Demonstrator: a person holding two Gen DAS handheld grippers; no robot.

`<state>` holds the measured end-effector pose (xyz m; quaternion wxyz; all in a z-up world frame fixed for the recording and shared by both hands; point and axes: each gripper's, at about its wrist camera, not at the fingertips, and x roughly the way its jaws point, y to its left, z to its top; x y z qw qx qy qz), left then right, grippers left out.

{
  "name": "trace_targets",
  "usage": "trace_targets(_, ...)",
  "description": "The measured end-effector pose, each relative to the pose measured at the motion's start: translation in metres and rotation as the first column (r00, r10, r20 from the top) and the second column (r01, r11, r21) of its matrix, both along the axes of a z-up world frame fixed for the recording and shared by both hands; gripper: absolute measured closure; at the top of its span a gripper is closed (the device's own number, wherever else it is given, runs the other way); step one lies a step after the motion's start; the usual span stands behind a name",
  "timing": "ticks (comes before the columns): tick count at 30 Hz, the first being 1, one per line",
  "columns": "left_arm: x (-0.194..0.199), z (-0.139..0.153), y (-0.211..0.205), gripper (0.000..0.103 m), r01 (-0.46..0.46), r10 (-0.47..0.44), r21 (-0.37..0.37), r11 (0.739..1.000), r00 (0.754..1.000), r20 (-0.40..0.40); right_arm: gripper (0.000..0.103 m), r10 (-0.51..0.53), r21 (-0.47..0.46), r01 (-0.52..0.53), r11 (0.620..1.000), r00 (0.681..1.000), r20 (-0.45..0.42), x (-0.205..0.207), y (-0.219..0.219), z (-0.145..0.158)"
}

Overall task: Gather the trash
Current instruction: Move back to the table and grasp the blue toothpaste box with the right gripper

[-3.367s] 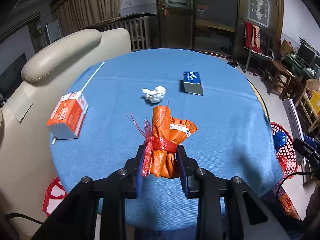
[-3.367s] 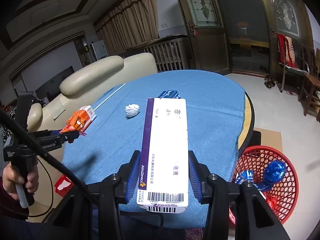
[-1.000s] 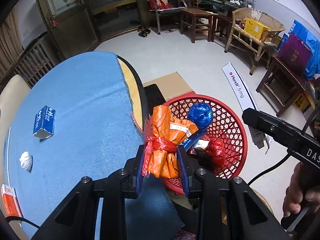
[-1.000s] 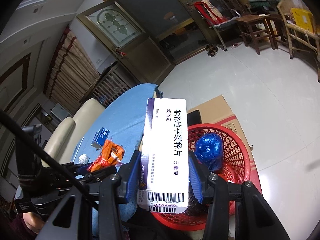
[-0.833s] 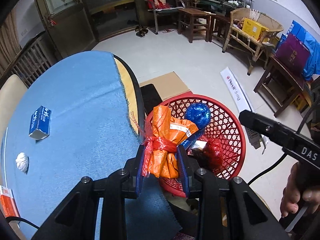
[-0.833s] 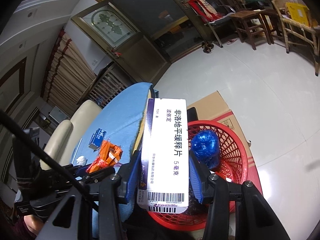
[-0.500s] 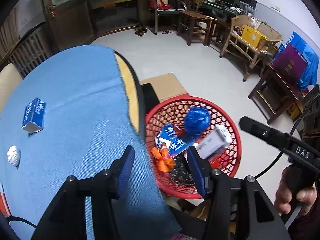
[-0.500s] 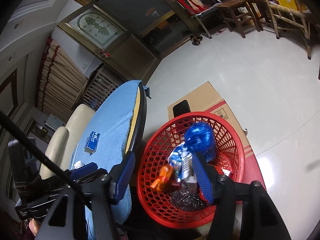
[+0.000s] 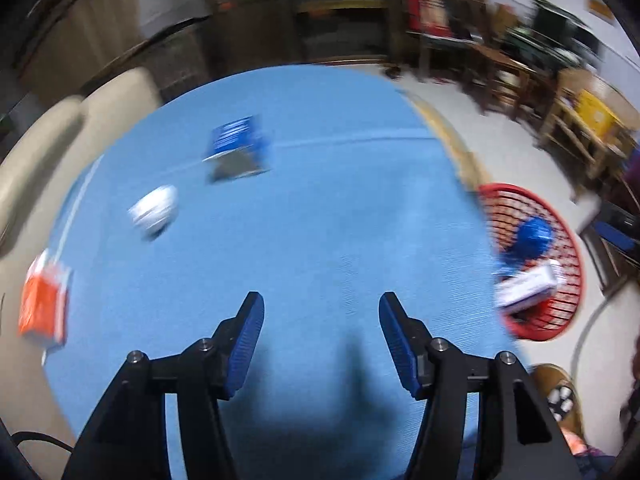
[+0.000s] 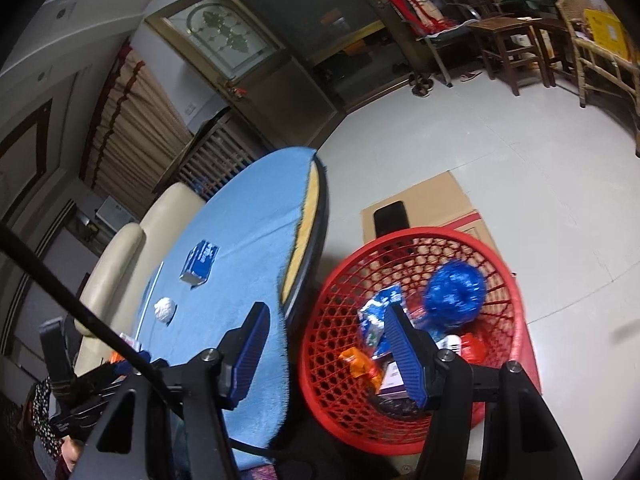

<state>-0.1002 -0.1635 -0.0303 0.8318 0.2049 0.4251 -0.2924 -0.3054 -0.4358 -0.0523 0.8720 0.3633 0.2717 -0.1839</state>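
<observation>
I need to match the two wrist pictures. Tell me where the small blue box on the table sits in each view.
Left wrist: the small blue box is upper left of centre, blurred, on the blue tablecloth, above the white crumpled paper.
Right wrist: it is left of centre, on the tablecloth, above the same paper.
Shared landmark: the red basket beside the table, at the right edge in the left view, lower right in the right view.
</observation>
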Motion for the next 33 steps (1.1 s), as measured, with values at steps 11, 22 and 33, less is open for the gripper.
trace_targets(11, 0.057, 0.004, 0.11, 0.042, -0.288, 0.289, -0.026, 0.957, 0.955, 0.069, 0.039, 0.169, -0.048, -0.173, 0.984, 0.983, -0.075, 0.072, 0.055, 0.011)
trace_targets(22, 0.083, -0.015, 0.155, 0.042, -0.381, 0.382, -0.039, 0.924, 0.924, 0.027, 0.036, 0.329, -0.027, -0.336, 0.942, 0.934, -0.138, 0.221, 0.095, 0.029)
trace_targets(33, 0.109, -0.022, 0.179, 0.042, -0.418, 0.419, -0.045, 0.907, 0.908, 0.014, 0.036, 0.341, 0.032, -0.344, 0.939, 0.91, -0.237, 0.379, 0.132, 0.005)
